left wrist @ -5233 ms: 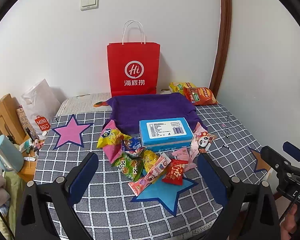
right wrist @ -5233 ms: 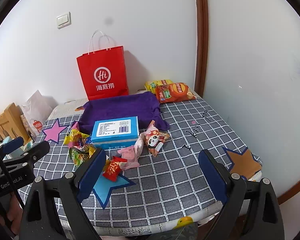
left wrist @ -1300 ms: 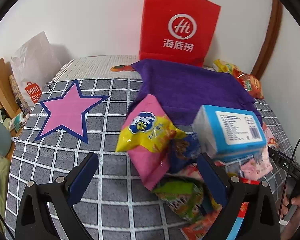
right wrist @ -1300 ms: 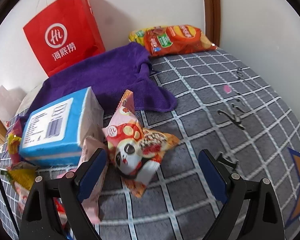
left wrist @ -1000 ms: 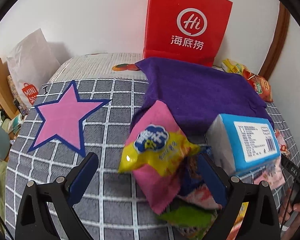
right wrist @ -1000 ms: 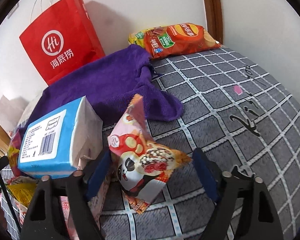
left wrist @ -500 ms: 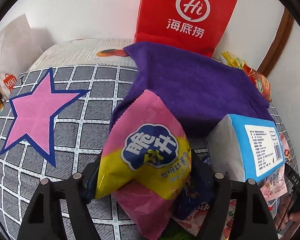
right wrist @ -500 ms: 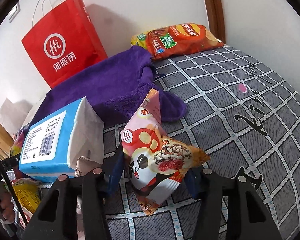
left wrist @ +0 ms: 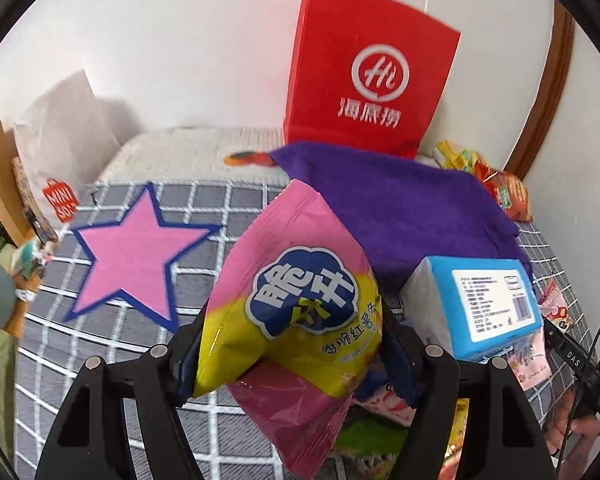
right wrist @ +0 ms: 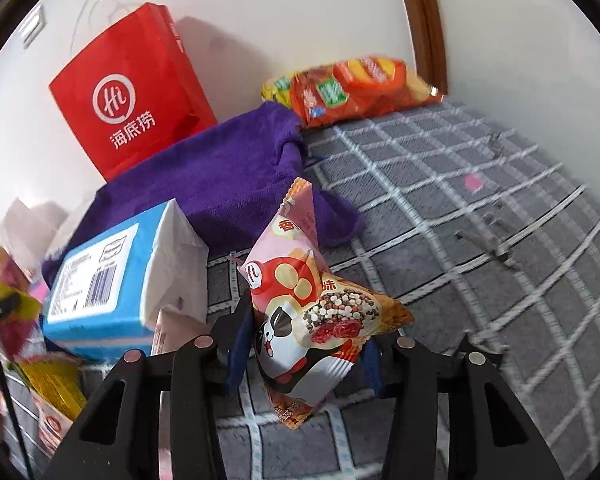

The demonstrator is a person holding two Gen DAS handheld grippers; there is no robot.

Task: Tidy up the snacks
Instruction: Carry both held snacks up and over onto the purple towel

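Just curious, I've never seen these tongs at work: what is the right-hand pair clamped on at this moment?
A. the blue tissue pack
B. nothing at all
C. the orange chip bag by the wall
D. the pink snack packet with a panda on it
D: in the right wrist view the right tongs press from both sides on the panda snack packet, which stands up between them.

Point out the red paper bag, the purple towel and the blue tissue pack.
red paper bag [left wrist: 370, 76], left wrist view, on its white logo.
purple towel [right wrist: 220, 168], right wrist view, middle of the cloth.
blue tissue pack [left wrist: 488, 304], left wrist view, on its label.
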